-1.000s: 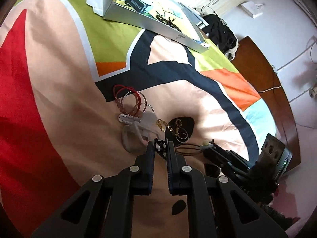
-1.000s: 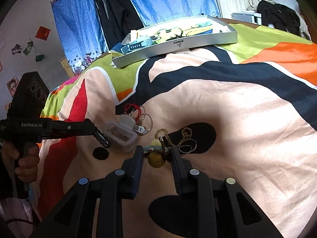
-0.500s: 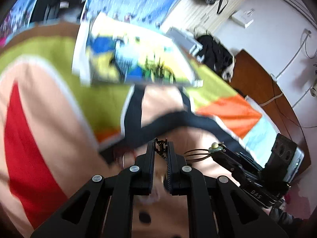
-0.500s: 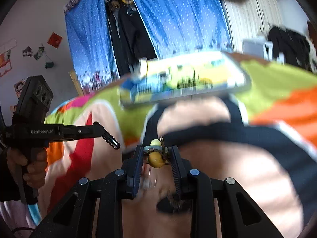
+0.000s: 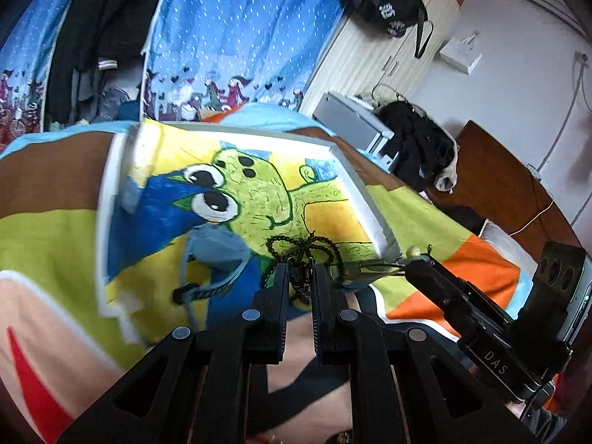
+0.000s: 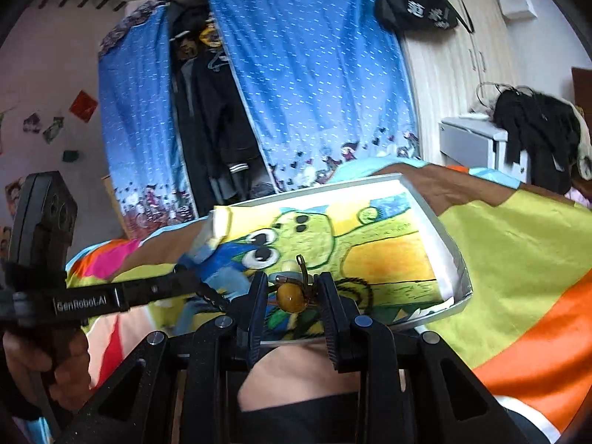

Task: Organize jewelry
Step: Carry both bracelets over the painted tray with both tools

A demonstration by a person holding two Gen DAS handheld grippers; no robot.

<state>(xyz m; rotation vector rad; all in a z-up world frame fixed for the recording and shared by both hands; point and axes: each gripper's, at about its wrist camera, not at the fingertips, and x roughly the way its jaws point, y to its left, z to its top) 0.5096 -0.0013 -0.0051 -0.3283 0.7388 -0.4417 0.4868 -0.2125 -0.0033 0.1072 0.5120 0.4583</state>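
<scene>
Already over the tray [image 5: 355, 192], the left gripper [image 5: 300, 277] clamps a dark chain [image 5: 301, 277], beads [image 5: 314, 246] just ahead; the right gripper [image 6: 292, 296] pinches an amber bead piece [image 6: 291, 298]. Neither is set down yet.

Glossy amber bead [image 6: 291, 297]; matt cloth bedspread [image 6: 518, 244]; tray [image 6: 449, 255] possibly metal.

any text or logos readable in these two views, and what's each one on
"GenRobot.AI" on the side of the left gripper, seen from the right wrist.
"DAS" on the body of the right gripper, seen from the left wrist.
White print on the hanging black bag: too blurred to read.
Nothing readable on the tray.
</scene>
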